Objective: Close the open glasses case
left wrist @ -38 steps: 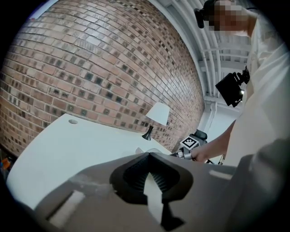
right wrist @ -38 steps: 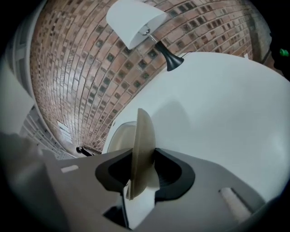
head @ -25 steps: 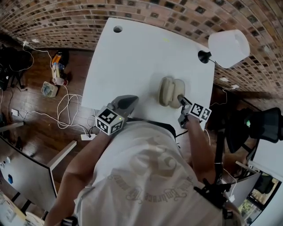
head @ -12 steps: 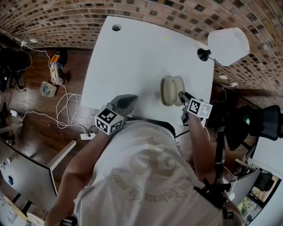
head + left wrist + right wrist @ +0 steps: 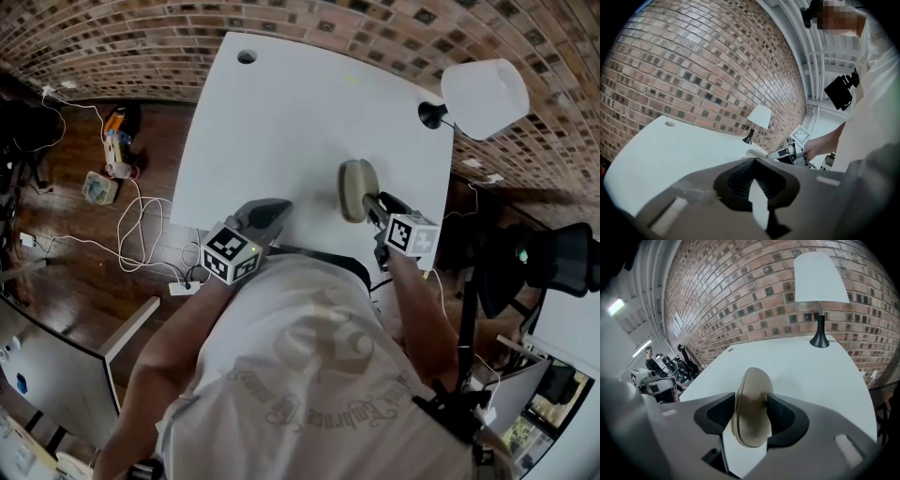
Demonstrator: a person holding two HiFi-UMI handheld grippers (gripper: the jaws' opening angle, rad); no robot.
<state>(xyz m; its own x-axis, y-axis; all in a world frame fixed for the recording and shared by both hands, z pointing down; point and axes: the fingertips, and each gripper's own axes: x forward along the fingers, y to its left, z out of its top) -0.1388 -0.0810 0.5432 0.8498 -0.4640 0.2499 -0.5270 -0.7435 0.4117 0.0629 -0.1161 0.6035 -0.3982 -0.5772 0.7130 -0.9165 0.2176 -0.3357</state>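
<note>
Brick wall point(image 5: 141, 28), white table point(image 5: 281, 112), white-shaded lamp point(image 5: 485, 98), wooden floor point(image 5: 80, 141), loose cables point(image 5: 141, 223)

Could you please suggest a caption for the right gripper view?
Closed glasses case between the jaws of the right gripper, which have just been opening, white table and lamp behind.

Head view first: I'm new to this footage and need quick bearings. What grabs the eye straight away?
A beige glasses case, looking closed, lies on the white table between the right gripper's jaws, which have just been opening. A white-shaded lamp stands at the table's far right corner, before a brick wall.
</note>
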